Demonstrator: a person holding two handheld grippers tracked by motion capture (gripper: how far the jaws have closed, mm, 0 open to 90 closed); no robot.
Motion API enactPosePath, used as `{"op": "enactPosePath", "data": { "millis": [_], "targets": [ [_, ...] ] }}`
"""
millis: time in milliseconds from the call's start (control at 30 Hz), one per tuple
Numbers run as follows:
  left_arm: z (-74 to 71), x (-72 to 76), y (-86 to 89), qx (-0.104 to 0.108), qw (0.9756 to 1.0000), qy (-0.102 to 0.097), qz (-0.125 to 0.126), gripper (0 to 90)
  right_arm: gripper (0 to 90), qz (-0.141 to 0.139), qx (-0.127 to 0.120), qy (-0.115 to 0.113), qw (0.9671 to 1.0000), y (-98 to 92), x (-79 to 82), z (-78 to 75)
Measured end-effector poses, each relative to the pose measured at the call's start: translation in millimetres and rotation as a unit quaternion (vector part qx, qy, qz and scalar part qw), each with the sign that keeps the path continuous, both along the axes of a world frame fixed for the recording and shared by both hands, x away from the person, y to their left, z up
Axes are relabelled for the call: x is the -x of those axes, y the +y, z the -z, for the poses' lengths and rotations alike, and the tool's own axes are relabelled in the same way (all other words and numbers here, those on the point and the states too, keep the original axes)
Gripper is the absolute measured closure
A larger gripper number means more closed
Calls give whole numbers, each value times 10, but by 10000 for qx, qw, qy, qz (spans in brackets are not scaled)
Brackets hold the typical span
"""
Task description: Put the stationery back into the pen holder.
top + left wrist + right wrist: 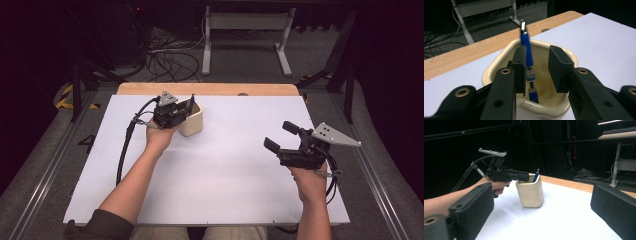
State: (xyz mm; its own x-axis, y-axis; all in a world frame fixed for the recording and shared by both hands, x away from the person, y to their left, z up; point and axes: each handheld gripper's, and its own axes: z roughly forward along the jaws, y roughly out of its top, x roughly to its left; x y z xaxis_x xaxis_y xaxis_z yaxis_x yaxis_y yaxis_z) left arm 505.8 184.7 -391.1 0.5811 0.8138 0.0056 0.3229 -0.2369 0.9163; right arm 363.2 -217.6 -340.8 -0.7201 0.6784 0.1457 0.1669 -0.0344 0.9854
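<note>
My left gripper (537,68) stood open over the cream cup (496,66), the blue pen (527,50) leaning inside. My right gripper (281,136), at four o'clock, gaped empty.

A white table (240,170) with a wooden edge (210,89); beyond, tangled floor cables (167,62).

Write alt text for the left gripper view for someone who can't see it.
A blue pen stands tilted in a cream cup, between the left gripper's black jaws; one pad is against it, the other apart. The cup sits on a white table.

Cream cup (192,120) with blue pen (527,53) standing near the table's far edge, open white tabletop (225,165) around it
</note>
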Motion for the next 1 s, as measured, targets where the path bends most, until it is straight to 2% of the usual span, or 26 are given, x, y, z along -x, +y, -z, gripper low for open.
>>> {"op": "enactPosePath", "data": {
  "millis": [100, 400, 633, 767, 867, 1000],
  "targets": [
    [-3, 2, -2, 23, 10000, -13, -16, 637, 54, -1, -12, 17, 10000, 0, -1, 2],
    [-1, 18, -2, -4, 9999, -117, -47, 618, 54, -14, 10, 19, 10000, 4, -10, 10],
    [-19, 45, 44, 105, 9999, -89, -52, 588, 54, -15, 14, 45, 10000, 7, -11, 13],
    [-25, 64, 58, 115, 9999, -112, -20, 550, 54, -6, 23, 60, 10000, 14, -14, 16],
    [-35, 81, 52, 12, 9999, -153, 18, 488, 55, -11, 33, 63, 10000, 18, -18, 19],
    [-54, 100, 60, 60, 9998, -159, 84, 453, 54, -9, 25, 62, 10000, 18, -19, 21]
  ]
}}
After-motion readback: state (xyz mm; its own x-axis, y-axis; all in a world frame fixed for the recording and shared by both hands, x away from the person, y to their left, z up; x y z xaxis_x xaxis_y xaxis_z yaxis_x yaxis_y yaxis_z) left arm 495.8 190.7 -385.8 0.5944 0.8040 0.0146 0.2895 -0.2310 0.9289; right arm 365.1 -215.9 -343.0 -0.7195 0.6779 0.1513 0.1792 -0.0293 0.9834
